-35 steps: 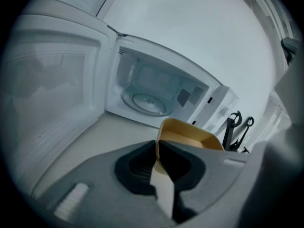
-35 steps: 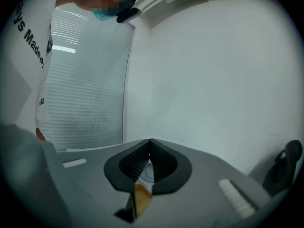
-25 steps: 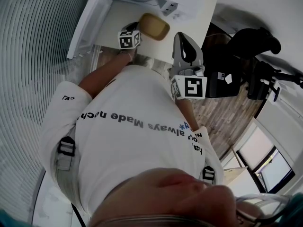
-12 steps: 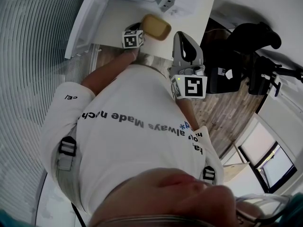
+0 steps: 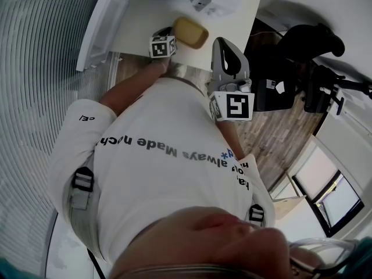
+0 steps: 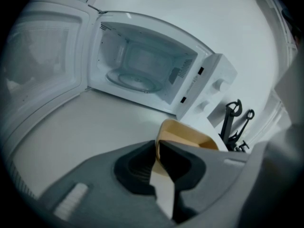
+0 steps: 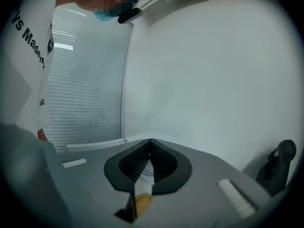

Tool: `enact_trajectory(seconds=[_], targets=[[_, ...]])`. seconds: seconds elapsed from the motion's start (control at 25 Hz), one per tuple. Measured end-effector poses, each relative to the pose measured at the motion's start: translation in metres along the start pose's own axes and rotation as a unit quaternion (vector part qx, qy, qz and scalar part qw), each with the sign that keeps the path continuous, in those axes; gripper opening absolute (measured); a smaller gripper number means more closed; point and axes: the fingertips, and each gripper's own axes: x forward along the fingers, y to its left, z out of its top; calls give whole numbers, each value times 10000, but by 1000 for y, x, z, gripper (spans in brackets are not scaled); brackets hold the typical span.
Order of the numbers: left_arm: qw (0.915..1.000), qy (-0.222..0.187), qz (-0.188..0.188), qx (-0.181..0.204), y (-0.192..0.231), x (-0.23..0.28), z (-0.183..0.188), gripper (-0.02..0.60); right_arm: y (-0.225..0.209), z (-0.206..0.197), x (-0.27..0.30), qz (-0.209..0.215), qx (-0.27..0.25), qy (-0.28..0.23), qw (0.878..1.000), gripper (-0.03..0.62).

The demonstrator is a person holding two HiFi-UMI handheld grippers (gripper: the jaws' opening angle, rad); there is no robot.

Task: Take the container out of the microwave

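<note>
A tan container [image 5: 190, 32] sits low over the white table [image 5: 142, 16], in front of the open, empty microwave [image 6: 142, 70]. My left gripper [image 6: 156, 144] has the near rim of the container [image 6: 190, 137] pinched between its jaw tips. The jaws have just been opening slightly, with the rim still between them. In the head view its marker cube [image 5: 163, 46] hides the jaws. My right gripper [image 7: 150, 141] is shut on nothing, held off to the right of the table [image 5: 224, 46] and facing a bare wall.
The microwave door [image 6: 42, 75] stands swung wide to the left. Black tongs [image 6: 235, 122] hang beside the microwave's right side. Black equipment [image 5: 302, 45] stands on the wooden floor [image 5: 273, 138] at the right, and window blinds [image 5: 35, 68] fill the left.
My left gripper has sunk a little toward the table top with the container in it. The right gripper has kept still.
</note>
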Motion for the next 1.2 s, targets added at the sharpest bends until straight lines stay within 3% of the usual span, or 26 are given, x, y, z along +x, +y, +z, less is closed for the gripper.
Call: enact_trajectory(seconds=[0.44, 1.0, 1.2], targets=[[9995, 161, 204, -185, 3, -2, -14, 31, 1, -2, -3, 40, -15, 56, 10000, 2], [9982, 550, 81, -222, 2, -12, -30, 31, 4, -2, -1, 75, 34, -20, 10000, 2], [9989, 461, -45, -1, 0, -20, -22, 77, 4, -1, 1, 80, 60, -61, 9999, 2]])
